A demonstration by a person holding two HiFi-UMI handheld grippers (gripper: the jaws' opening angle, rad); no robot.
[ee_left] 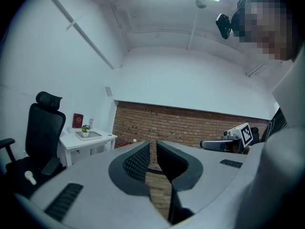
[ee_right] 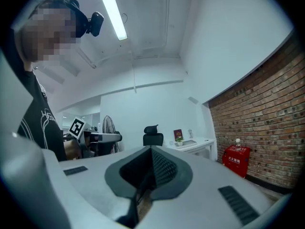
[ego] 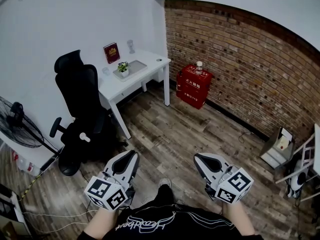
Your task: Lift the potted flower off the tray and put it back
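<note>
green potted flower point(ego: 123, 68) | upright, stem vertical | on tray point(ego: 138, 65), white desk point(ego: 120, 87)

A white table point(ego: 147, 73) is seen on the wood floor point(ego: 175, 134). A grey tray point(ego: 137, 65) is laid on it, with a red book point(ego: 111, 52) stood behind and a flower point(ego: 123, 69) carried at the tray's left end.

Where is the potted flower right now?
In the head view, upper left, the potted flower stands on the tray on the white desk, near the red book and right of the black chair.
</note>
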